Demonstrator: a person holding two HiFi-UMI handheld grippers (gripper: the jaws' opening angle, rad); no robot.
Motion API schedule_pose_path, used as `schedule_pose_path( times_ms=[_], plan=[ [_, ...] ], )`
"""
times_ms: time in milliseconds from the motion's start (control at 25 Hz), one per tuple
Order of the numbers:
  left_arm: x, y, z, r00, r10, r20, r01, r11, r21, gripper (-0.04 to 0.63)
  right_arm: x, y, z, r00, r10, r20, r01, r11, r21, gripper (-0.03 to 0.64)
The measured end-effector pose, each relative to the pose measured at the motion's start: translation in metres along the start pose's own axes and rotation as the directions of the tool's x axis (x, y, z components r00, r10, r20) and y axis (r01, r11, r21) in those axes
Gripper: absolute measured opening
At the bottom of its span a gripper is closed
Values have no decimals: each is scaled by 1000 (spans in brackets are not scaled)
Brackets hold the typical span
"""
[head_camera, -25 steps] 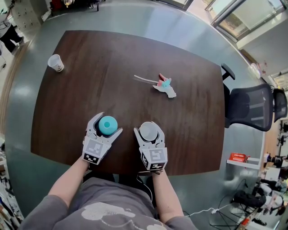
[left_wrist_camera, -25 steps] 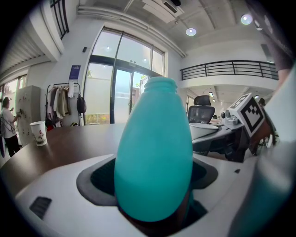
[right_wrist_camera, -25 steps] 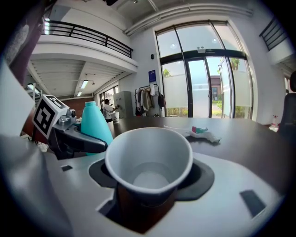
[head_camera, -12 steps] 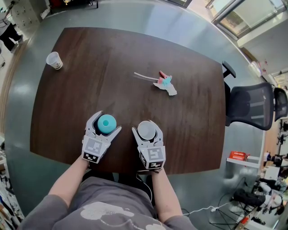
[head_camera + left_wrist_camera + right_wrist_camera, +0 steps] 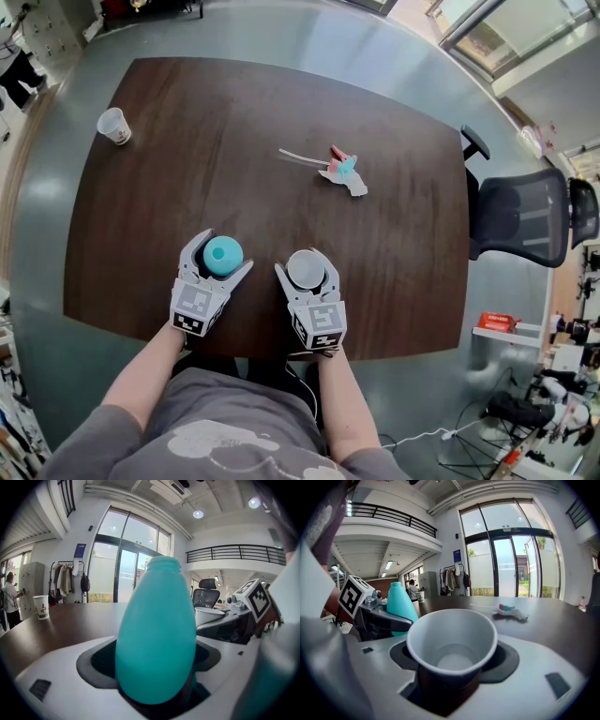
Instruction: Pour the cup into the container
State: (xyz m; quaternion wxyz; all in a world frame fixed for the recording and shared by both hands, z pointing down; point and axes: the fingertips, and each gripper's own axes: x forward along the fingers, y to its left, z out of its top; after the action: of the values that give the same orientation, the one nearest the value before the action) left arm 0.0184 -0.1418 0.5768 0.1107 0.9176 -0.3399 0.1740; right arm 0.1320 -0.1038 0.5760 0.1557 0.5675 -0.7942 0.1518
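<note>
Left jaws: my left gripper [image 5: 223, 251] stands wide, clasping the upright teal bottle [image 5: 157, 644].
Right jaws: my right gripper [image 5: 307, 269] pinches the white paper cup [image 5: 452, 641], mouth up.
Place: both are near the table's [image 5: 234, 141] 6 o'clock edge, with the bottle at the cup's 9 o'clock.
Elsewhere: second paper cup [image 5: 113, 126] at 10 o'clock; crumpled wrapper [image 5: 345, 173] at 1 o'clock.

Bright daylight, all 3 views. Windows [image 5: 506, 555] blown out in 2 gripper views, black vignette corners there. Ceiling spotlight [image 5: 198, 513] flares. Soft sheen on dark table [image 5: 234, 141]. Heavy fisheye bend. Close teal bottle [image 5: 157, 634], white cup [image 5: 452, 641] slightly soft.
</note>
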Motion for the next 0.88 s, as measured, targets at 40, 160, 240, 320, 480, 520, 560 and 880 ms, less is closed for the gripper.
schedule_pose_path(
  times_ms=[40, 160, 240, 320, 480, 520, 560, 880],
  plan=[
    [0, 0, -1, 1000, -1, -2, 1, 1000, 0, 425, 0, 0, 0, 1000, 1, -3, -1, 1000, 1, 291],
    [2, -1, -1, 1000, -4, -7, 4, 1000, 1, 425, 0, 0, -1, 1000, 7, -11, -7, 1000, 2, 296],
    [2, 0, -1, 1000, 3, -4, -3, 1000, -2, 425, 0, 1, -2, 1000, 15, -12, -15, 1000, 8, 306],
    [0, 2, -3, 1000, 21, 1, -21, 1000, -15, 426, -1, 1, -2, 1000, 20, -11, -20, 1000, 12, 333],
    [-4, 6, -3, 999, 42, 15, -41, 998, -37, 480, -4, 1, -1, 1000, 24, -12, -24, 1000, 7, 385],
    [-5, 5, -3, 999, 41, 16, -40, 999, -35, 485, -5, 2, -1, 1000, 27, -14, -27, 1000, 7, 388],
    [-6, 4, -3, 999, 39, 15, -38, 999, -31, 488, -6, 3, -1, 999, 29, -16, -29, 1000, 5, 391],
    [-31, -2, -17, 999, 49, -7, -49, 997, -66, 488, -32, 4, -13, 1000, 27, -8, -27, 999, 33, 402]
  ],
)
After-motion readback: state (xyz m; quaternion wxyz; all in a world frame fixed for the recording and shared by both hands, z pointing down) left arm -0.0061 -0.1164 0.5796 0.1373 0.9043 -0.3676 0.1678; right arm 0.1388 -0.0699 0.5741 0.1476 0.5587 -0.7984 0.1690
